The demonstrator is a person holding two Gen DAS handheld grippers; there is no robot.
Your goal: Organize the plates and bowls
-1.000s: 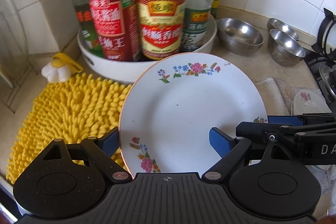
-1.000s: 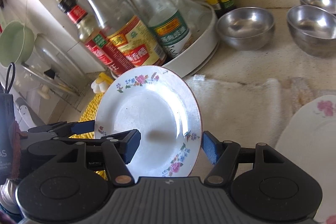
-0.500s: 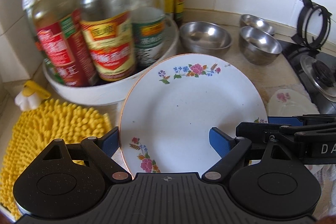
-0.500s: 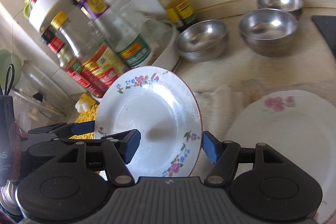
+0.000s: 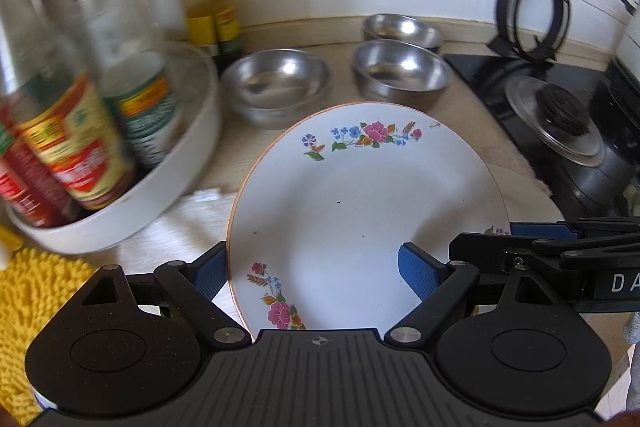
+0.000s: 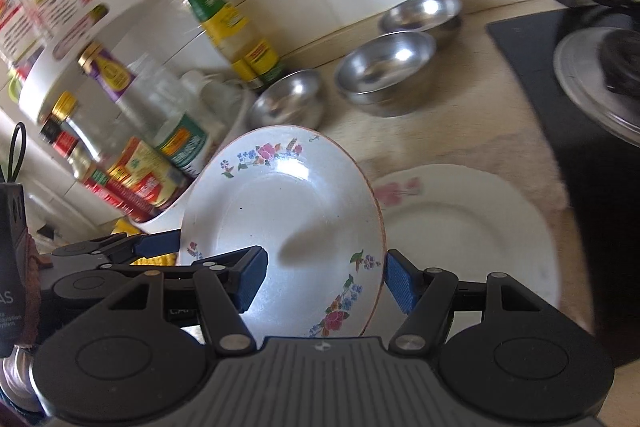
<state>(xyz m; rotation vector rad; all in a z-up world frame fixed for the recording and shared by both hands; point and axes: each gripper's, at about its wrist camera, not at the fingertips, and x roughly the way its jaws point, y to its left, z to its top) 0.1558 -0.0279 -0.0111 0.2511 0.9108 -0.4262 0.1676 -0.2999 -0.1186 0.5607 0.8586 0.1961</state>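
A white plate with flower sprigs (image 5: 360, 207) hangs tilted above the counter, carried by both grippers. My left gripper (image 5: 314, 269) is shut on its left rim, one blue pad behind the edge and one on the inner face. My right gripper (image 6: 326, 279) is shut on the right rim of the flowered plate (image 6: 280, 203) and also shows in the left wrist view as the right gripper (image 5: 560, 243). A second white plate with a pink flower (image 6: 460, 227) lies flat on the counter just right of it. Three steel bowls (image 5: 280, 83) (image 5: 400, 73) (image 5: 400, 27) stand behind.
A white turntable tray (image 5: 120, 187) crowded with sauce bottles stands at the left, close to the held plate. A yellow shaggy mat (image 5: 24, 307) lies at the lower left. A black stove (image 5: 560, 131) with a loose pan support (image 5: 528, 15) fills the right side.
Both grippers have carried the flowered plate to the right along the counter. The bottles and yellow mat slid left in view; the stove and the second plate came in.
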